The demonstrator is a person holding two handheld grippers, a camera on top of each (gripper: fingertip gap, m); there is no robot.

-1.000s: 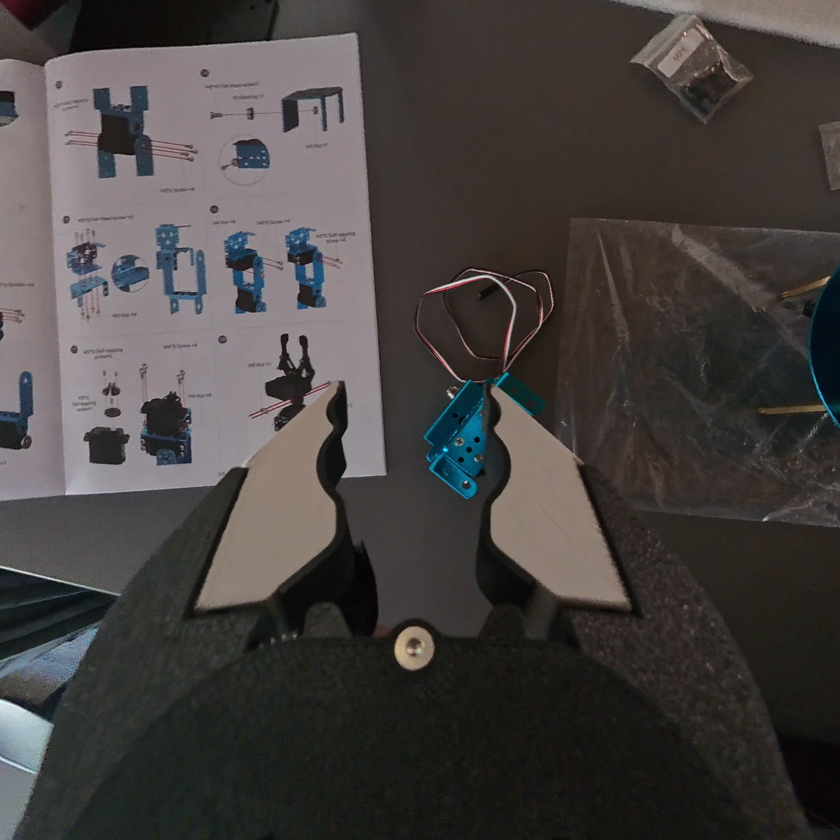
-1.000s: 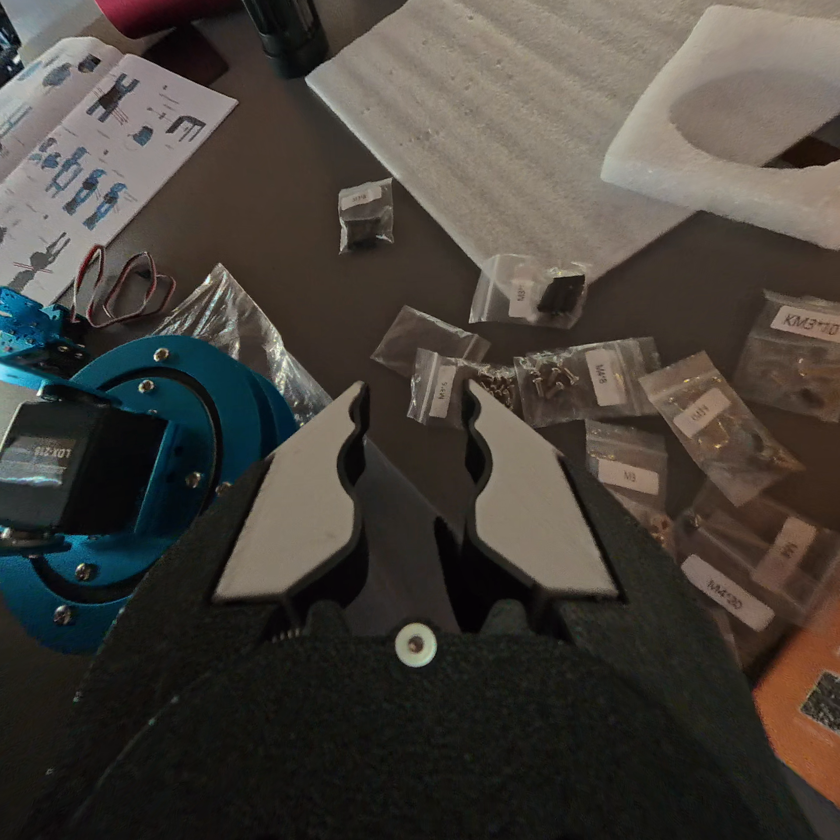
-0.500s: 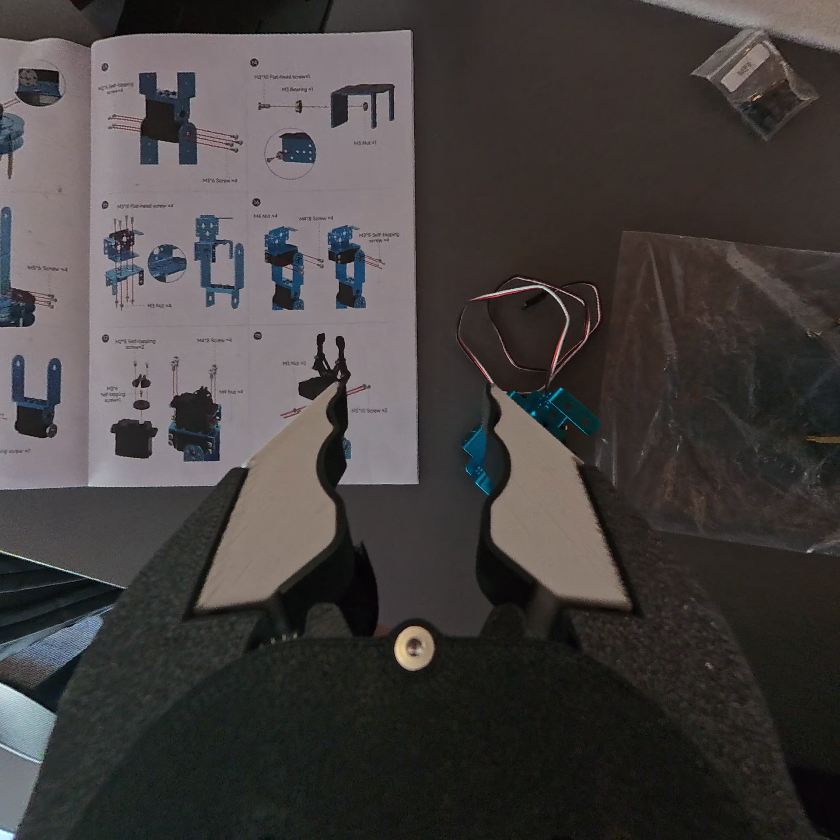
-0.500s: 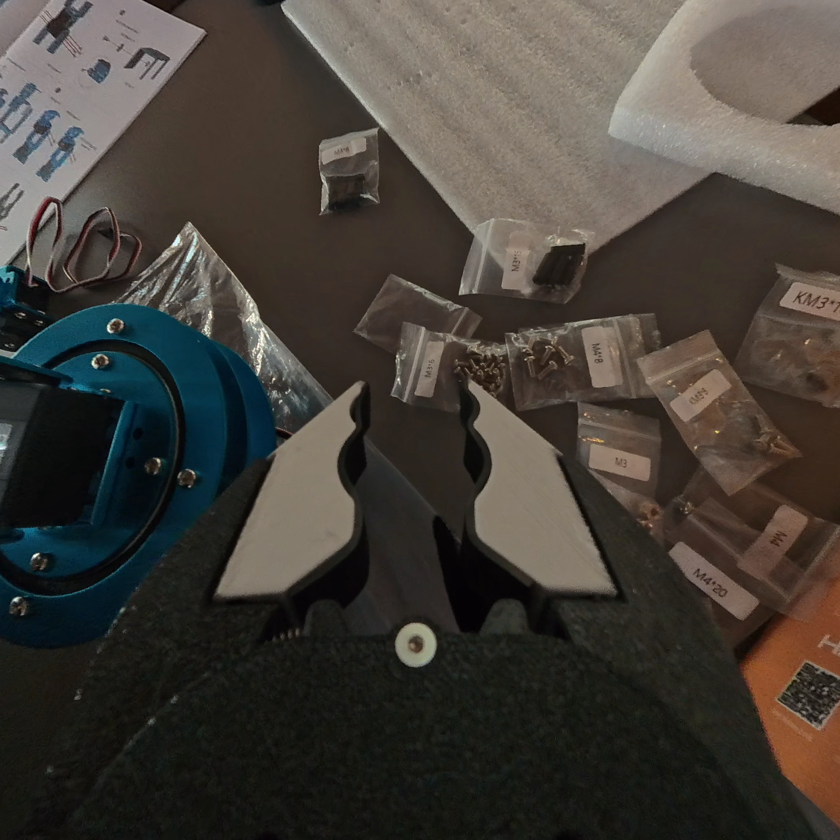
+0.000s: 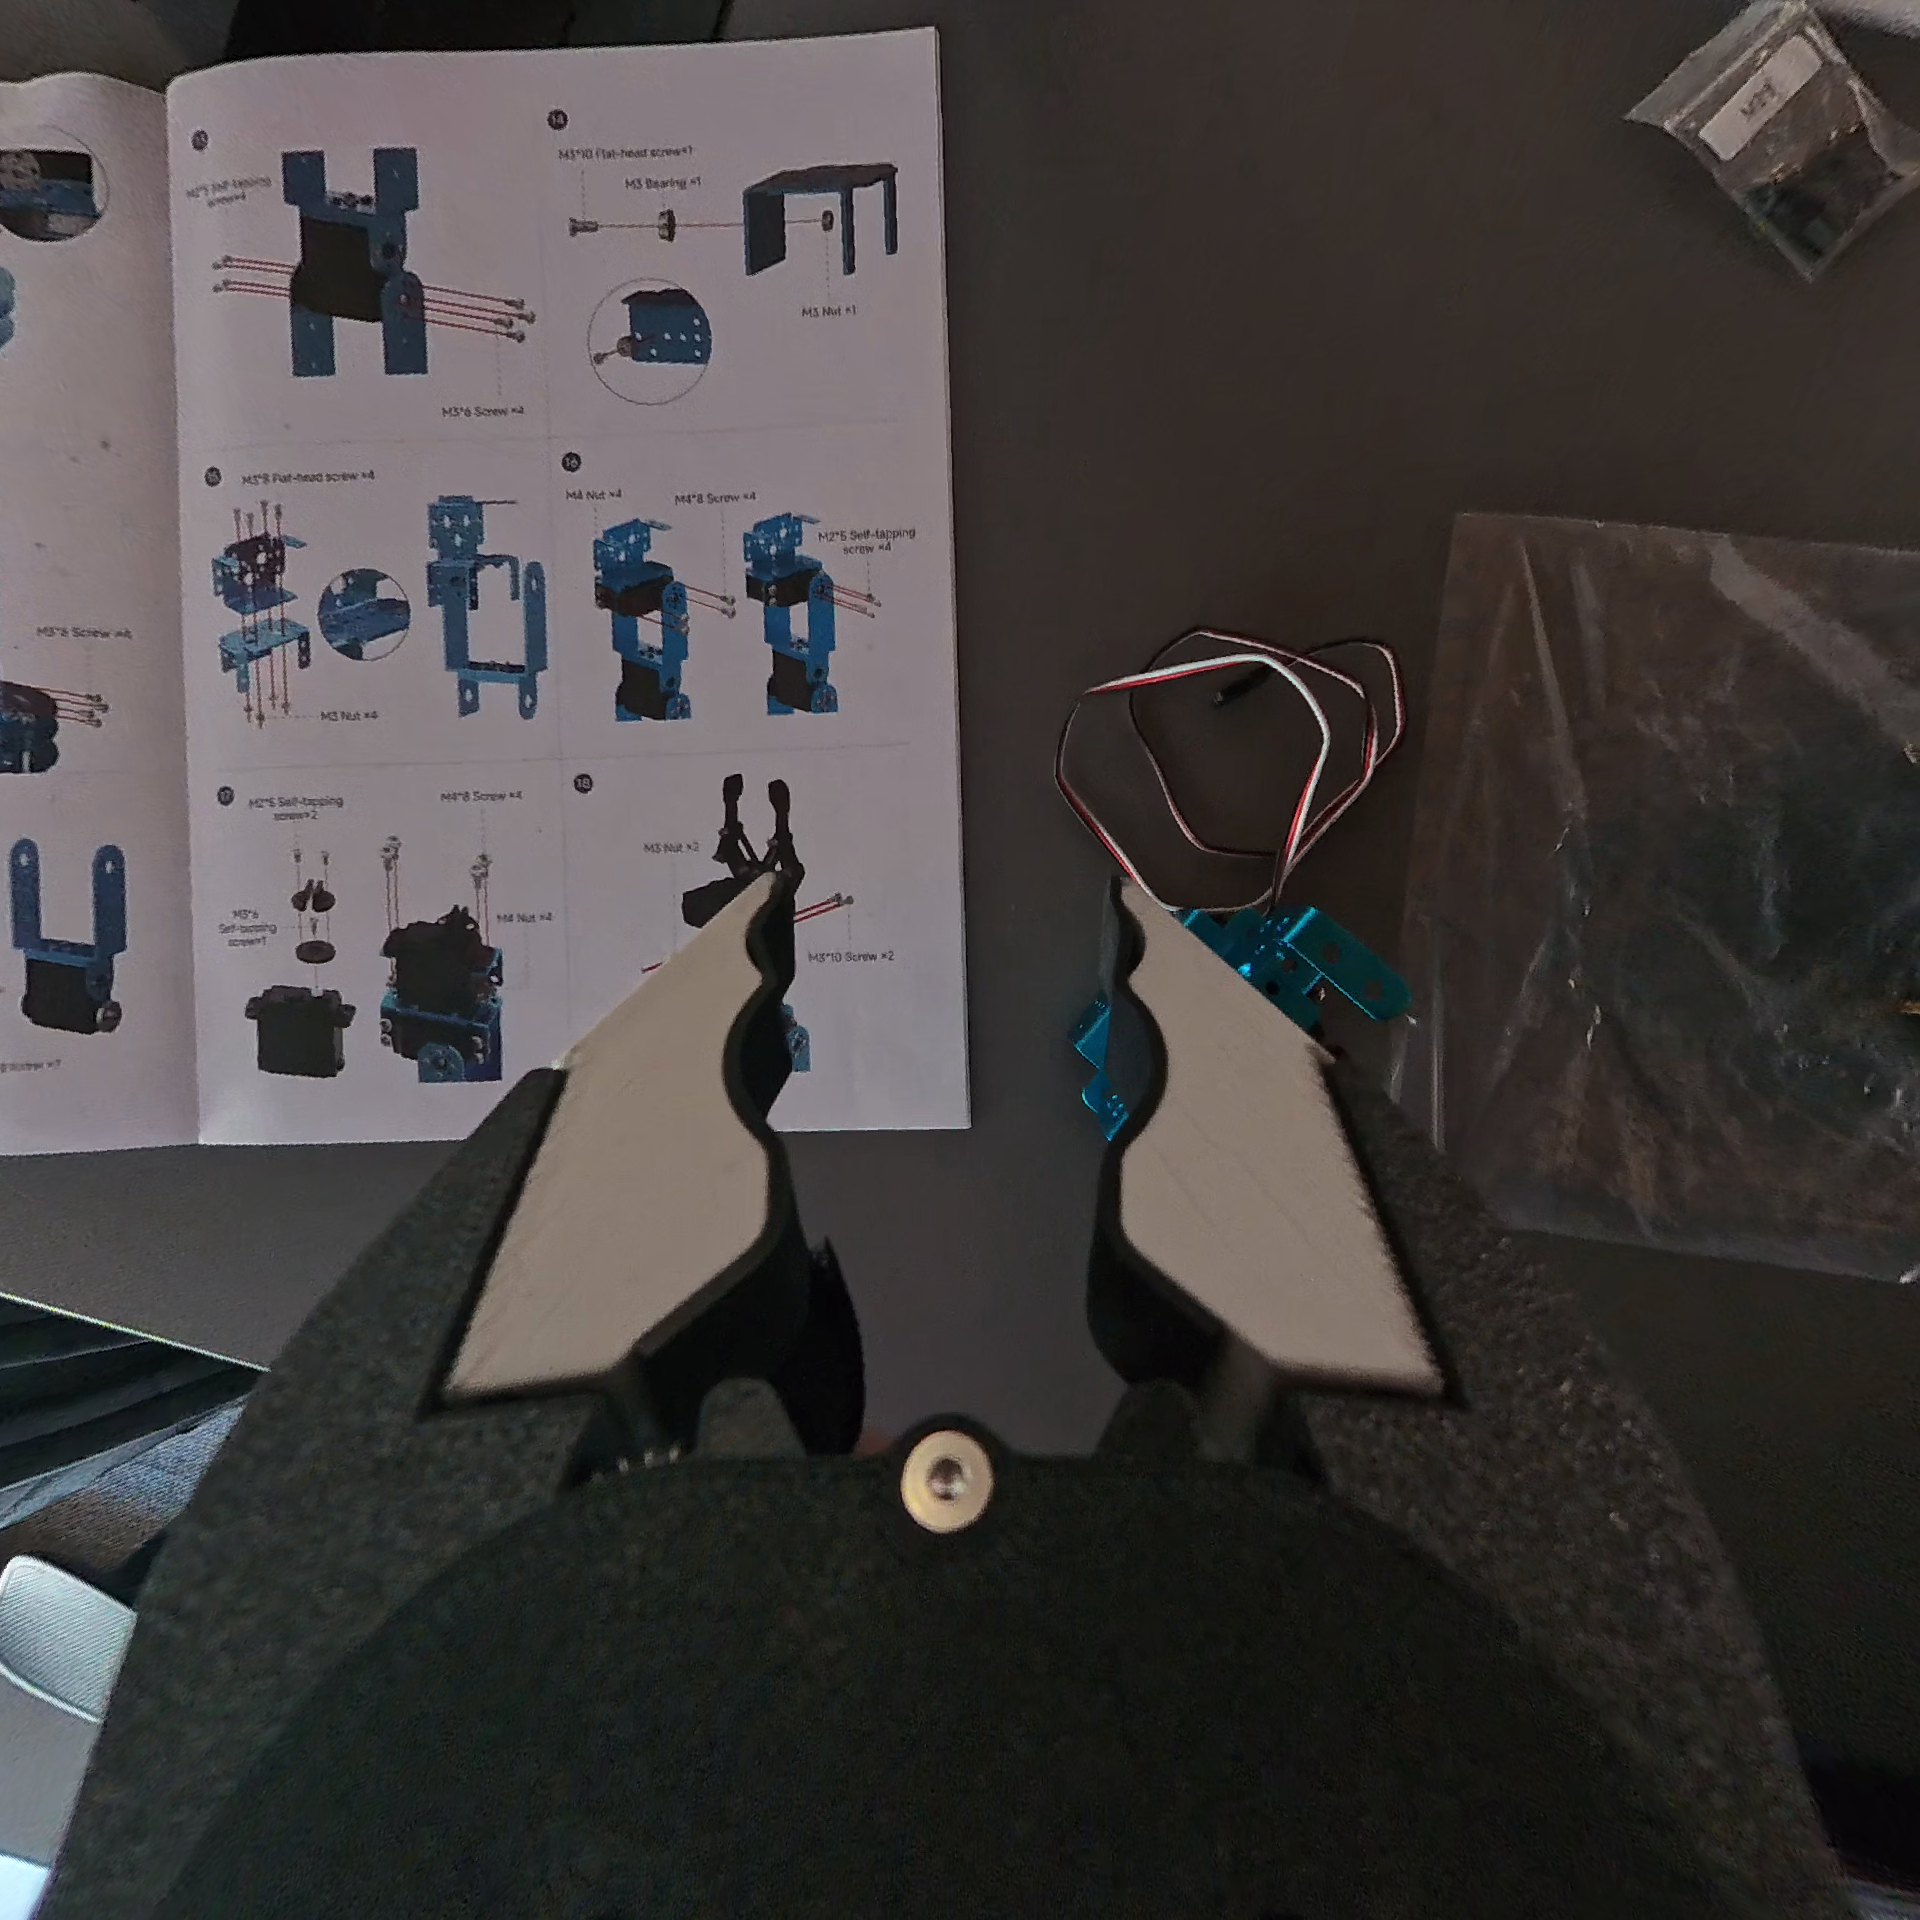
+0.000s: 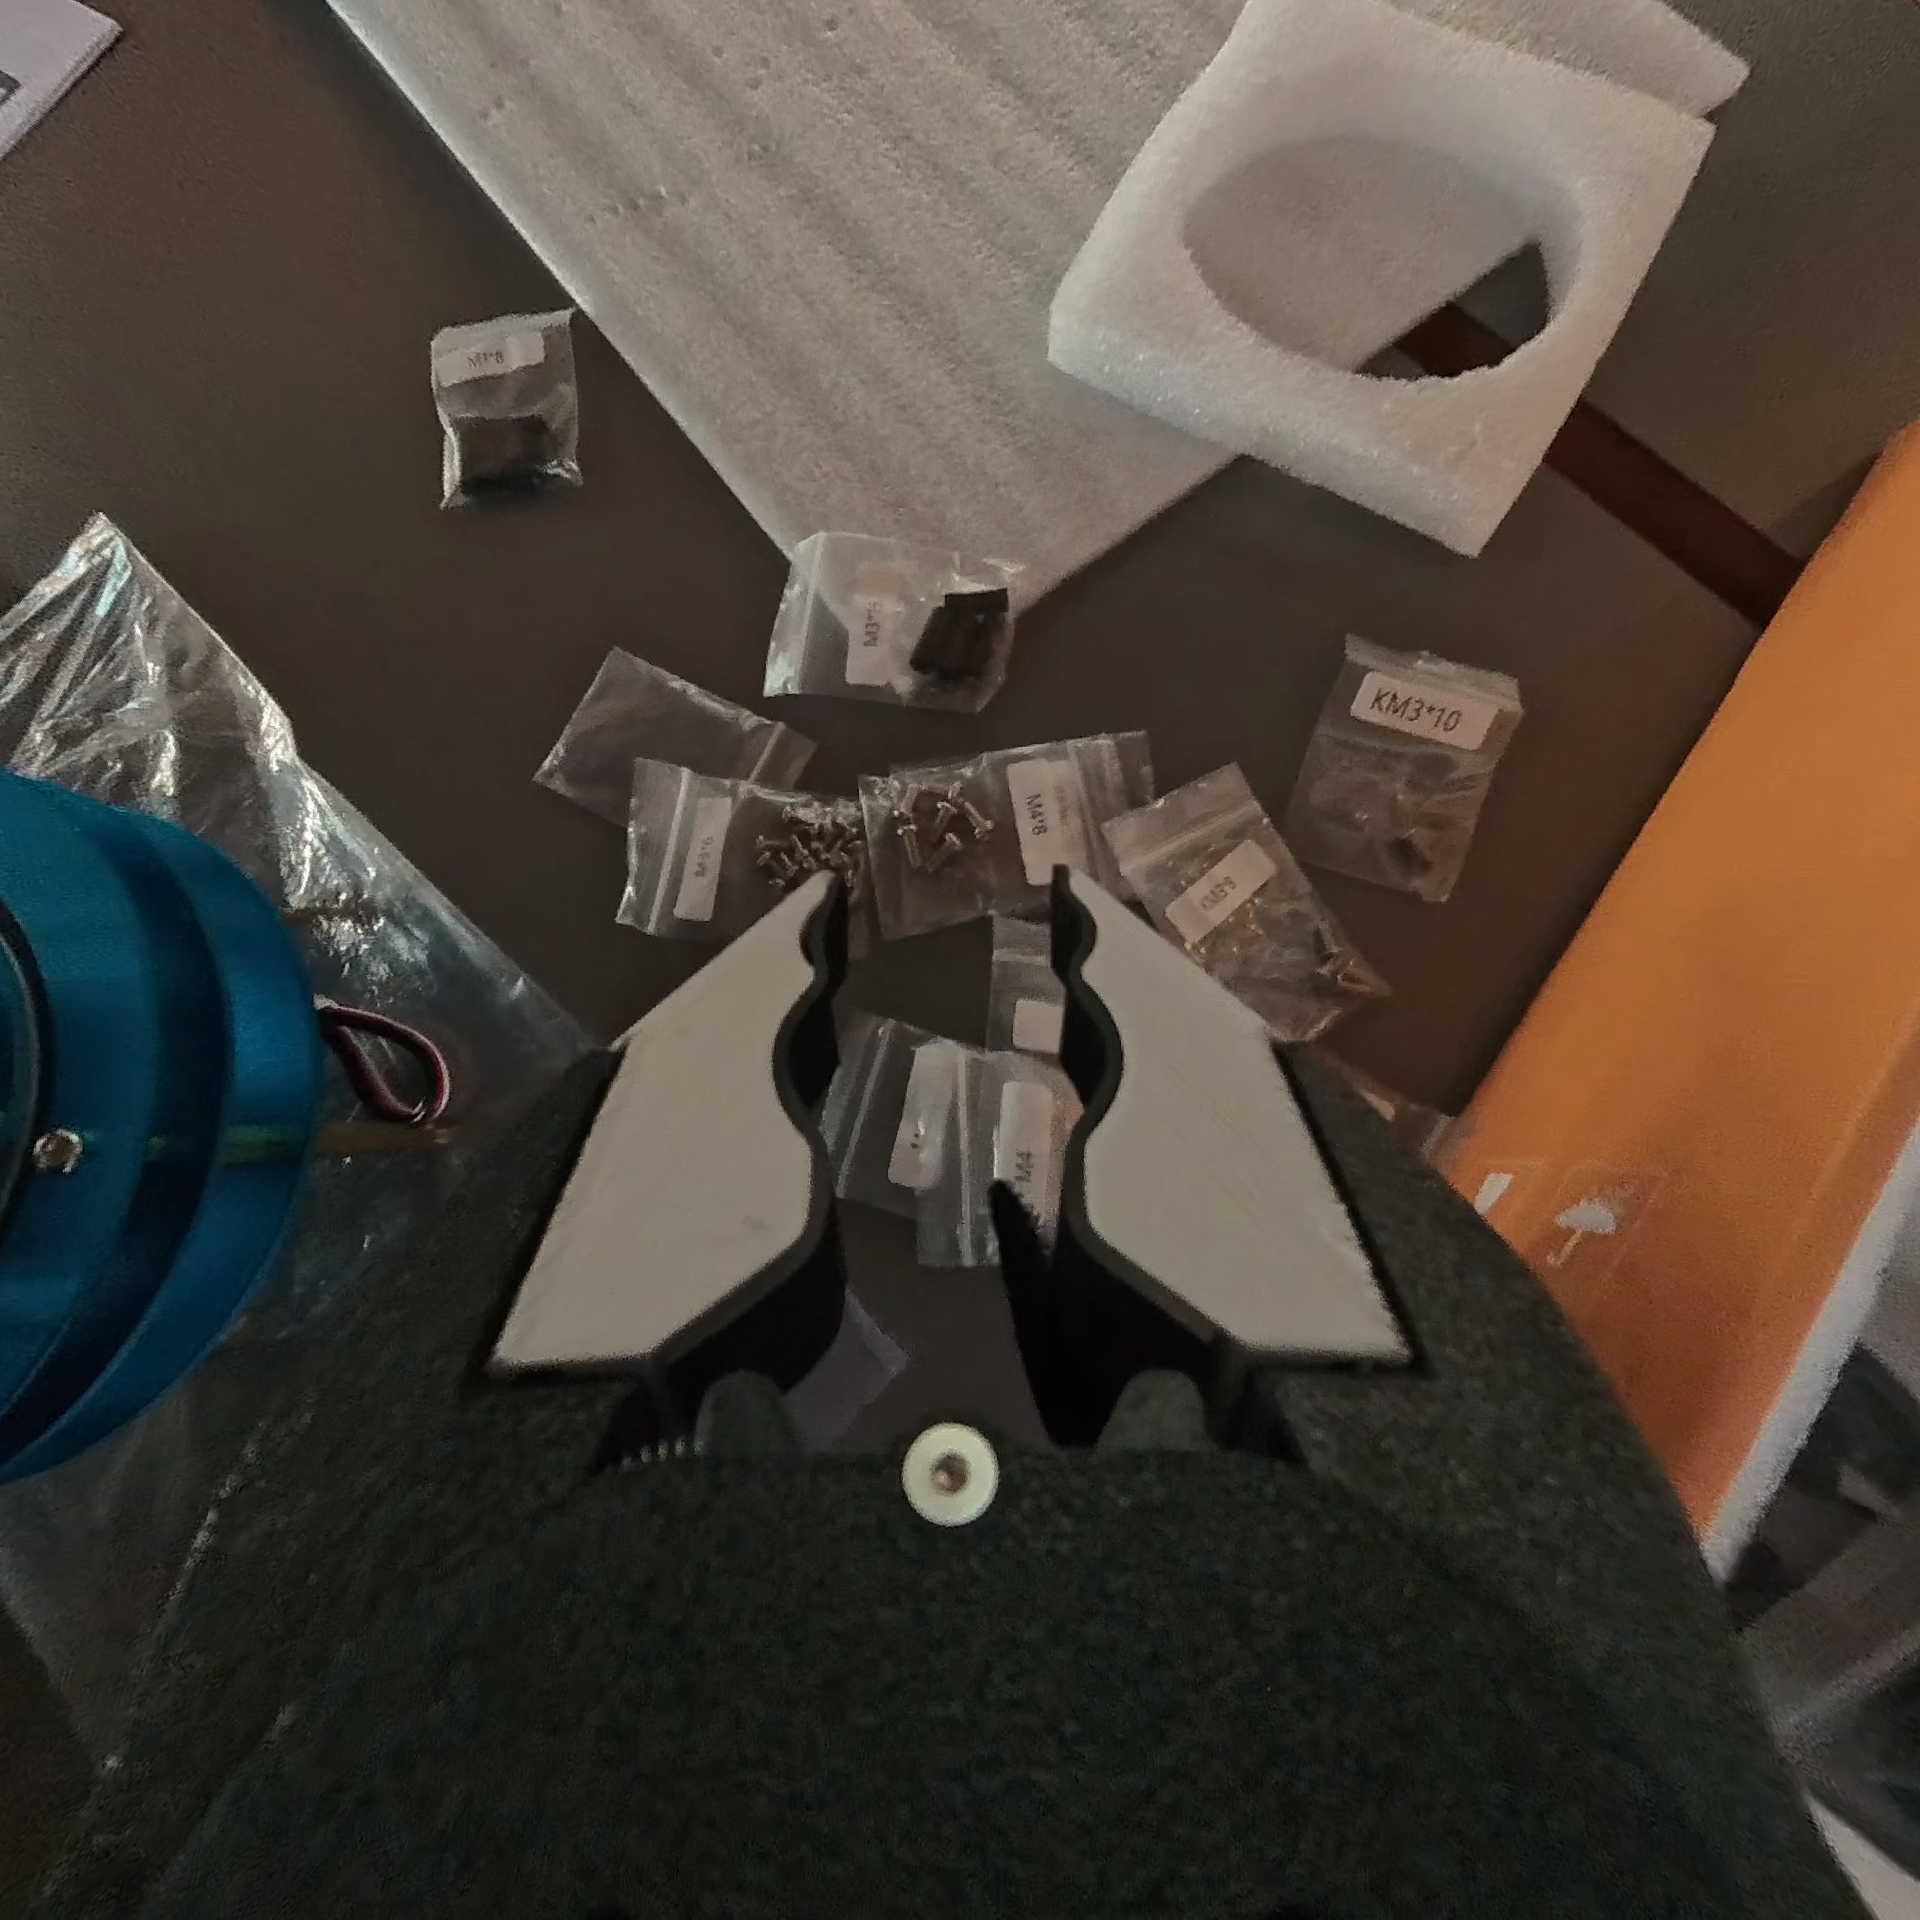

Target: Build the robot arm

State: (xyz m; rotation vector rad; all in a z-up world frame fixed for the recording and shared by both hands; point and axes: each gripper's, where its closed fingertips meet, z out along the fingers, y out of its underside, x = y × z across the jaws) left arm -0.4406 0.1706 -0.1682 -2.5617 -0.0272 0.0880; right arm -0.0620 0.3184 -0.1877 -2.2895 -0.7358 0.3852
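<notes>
- Left gripper (image 5: 940, 894): wide open, empty; right finger overlaps the blue bracket (image 5: 1294, 951) beside the manual (image 5: 561, 582); contact unclear.
- Right gripper (image 6: 945, 883): part open, empty, above screw bags (image 6: 935, 842).

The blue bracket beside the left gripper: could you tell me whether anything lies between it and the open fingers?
Nothing visible does. The left gripper is open, and the blue bracket lies partly behind its right finger, the coiled wire just beyond.
</notes>
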